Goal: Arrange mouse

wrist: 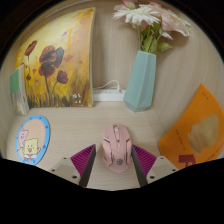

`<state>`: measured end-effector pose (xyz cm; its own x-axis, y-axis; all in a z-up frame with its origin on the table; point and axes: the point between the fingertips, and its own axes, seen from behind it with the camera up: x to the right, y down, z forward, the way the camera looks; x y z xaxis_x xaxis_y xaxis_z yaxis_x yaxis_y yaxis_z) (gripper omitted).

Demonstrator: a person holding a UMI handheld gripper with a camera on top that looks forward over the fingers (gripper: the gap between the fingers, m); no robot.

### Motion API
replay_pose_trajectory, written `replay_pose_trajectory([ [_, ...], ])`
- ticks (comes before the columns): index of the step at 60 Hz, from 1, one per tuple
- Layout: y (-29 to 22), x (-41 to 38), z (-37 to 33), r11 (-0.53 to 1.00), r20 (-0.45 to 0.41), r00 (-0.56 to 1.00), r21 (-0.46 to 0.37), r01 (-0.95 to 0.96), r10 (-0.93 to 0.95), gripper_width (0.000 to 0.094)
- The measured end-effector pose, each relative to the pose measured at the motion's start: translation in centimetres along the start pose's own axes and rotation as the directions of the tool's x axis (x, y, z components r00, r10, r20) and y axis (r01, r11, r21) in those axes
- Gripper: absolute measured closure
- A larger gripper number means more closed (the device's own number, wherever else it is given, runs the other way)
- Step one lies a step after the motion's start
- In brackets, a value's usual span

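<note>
A pink computer mouse sits between my two fingers, its nose pointing away from me toward the back of the light tabletop. My gripper is shut on the mouse. The magenta pads press against its left and right sides. The rear of the mouse is hidden behind the gripper body.
Beyond the mouse stands a teal vase with pink and white flowers. A white power strip lies beside it against the wall. A flower painting leans at the back left. A round blue card lies left, an orange packet right.
</note>
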<state>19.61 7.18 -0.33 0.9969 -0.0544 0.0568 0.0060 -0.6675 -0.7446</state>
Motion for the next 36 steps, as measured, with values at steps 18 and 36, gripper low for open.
replay_pose_trajectory([
  [18, -0.8, 0.9, 1.8, 1.0, -0.037, 0.999, -0.02, -0.024, 0.023, 0.0466],
  [36, -11.4, -0.5, -5.8, 0.993, -0.063, 0.995, 0.085, -0.078, 0.083, 0.0546],
])
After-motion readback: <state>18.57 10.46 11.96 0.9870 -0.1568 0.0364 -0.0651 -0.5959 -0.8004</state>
